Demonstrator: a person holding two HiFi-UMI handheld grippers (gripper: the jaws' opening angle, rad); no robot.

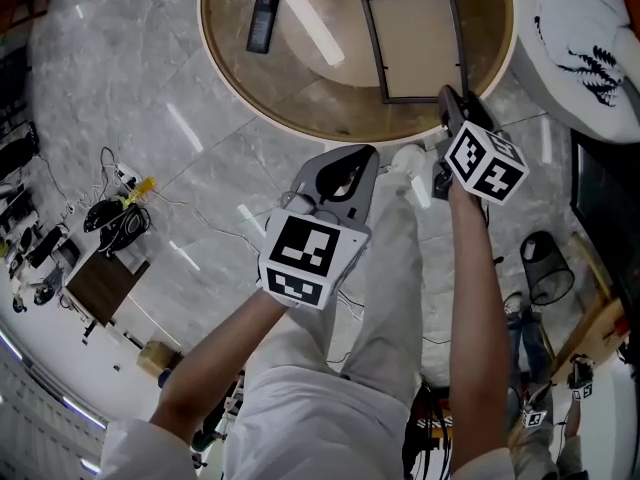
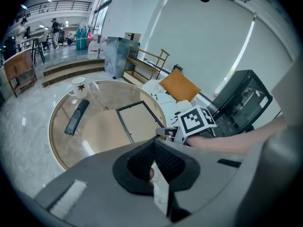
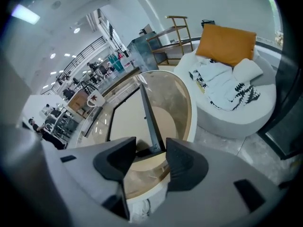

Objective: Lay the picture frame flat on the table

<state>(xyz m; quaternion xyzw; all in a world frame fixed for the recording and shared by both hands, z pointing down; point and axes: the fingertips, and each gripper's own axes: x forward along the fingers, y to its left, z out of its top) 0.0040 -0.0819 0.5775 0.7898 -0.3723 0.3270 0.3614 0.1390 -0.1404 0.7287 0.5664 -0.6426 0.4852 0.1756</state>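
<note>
1. Right gripper (image 3: pixel 150 146) has its jaws wide apart and grips nothing. At the near rim of the round table (image 3: pixel 189 109), the closest corner of the picture frame (image 3: pixel 128 117) sits in the gap between them, with neither pad pressing on it
2. Left gripper (image 2: pixel 152 143) has its jaws together with nothing between them. In the head view this left gripper (image 1: pixel 362 153) hangs just off the table (image 1: pixel 300 93), over the marble floor (image 1: pixel 120 68), while the right gripper (image 1: pixel 450 96) reaches over the table's rim
3. Seen from the head, the picture frame (image 1: pixel 415 46) lies flat on the table with its pale panel up inside a dark border. It lies on the half of the table nearest the right gripper
4. On the table's other half lies a dark remote control (image 1: pixel 266 10), well apart from the frame
5. At the table's far rim stands a white mug (image 3: pixel 93 100) with a red mark
6. Beside the table is a white seat (image 3: pixel 236 103) bearing an orange cushion (image 3: pixel 227 44)
</note>
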